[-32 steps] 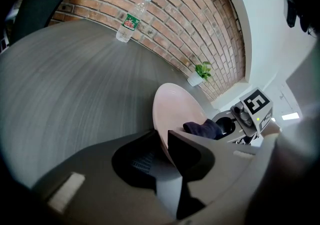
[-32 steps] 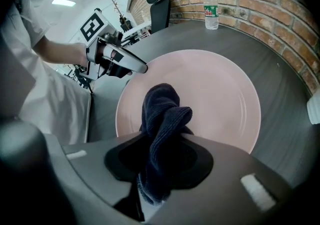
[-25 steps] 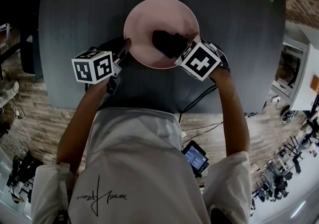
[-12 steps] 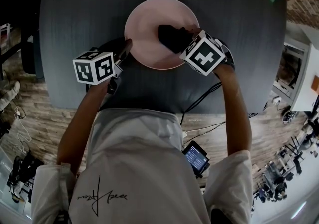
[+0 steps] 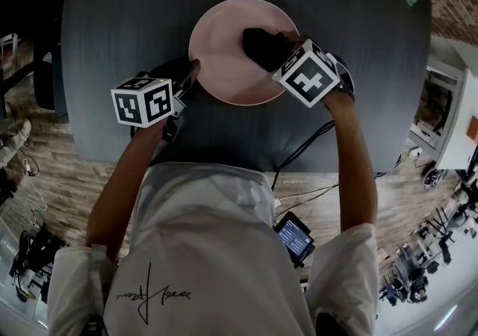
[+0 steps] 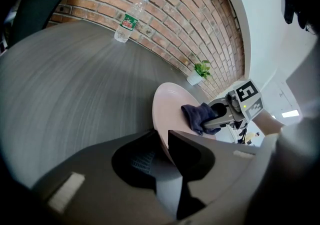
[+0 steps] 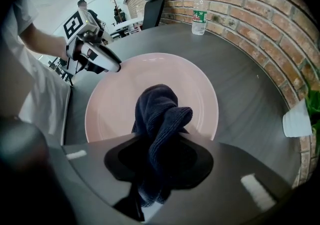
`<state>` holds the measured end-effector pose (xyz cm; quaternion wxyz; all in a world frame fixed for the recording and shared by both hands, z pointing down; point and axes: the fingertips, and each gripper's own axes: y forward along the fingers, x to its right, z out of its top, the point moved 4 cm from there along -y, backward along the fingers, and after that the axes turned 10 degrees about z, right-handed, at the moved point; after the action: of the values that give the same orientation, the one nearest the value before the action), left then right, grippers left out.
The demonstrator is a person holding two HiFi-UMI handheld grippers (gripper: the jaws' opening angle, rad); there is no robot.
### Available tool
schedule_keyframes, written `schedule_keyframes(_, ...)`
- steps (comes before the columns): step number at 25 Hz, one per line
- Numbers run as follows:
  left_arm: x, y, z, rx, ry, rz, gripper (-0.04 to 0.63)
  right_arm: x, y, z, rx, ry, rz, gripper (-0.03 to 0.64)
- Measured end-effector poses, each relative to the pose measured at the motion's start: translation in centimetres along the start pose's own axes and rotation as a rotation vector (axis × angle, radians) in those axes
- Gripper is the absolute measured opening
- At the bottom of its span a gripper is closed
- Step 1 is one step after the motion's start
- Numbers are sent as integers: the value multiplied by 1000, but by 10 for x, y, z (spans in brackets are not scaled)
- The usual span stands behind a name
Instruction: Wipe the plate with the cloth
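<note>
Round, shallow, pale pink plate (image 5: pixel 220 58), flat on the dark grey surface (image 5: pixel 119 21), toward the far middle of it. Face plain, bare but for the cloth. Near-left rim caught between the fingers of the left gripper (image 5: pixel 188 75). Dark navy cloth (image 5: pixel 263 47), ribbed weave, bunched into a twisted wad, on the right half of the plate, inside the rim. One end pinched between the fingers of the right gripper (image 5: pixel 280 58); free fold lying on the pink face.
</note>
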<state>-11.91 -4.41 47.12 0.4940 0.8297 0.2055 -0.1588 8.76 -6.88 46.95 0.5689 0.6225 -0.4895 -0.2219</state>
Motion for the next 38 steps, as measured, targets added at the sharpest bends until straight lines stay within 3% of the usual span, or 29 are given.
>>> schedule_keyframes(5,1,-1,4,15,10,1,92,9,0,8,-33,-72,-102,115)
schedule_keyframes(13,-1,1,-2,-6,-5,2,92,18,2,21,-58,-127,-194,117)
schedule_keyframes(22,-3,1,-3,-1,-14,8,94,14,8,41,-15,-151,-291,114)
schedule_keyframes(29,0,-3,1,19,0,29,92,-3,11,54,102,-108,-262,114)
schedule_keyframes(38,-2,-9,-4,14,-9,75,95,-22,10,50,169,-83,-201,111)
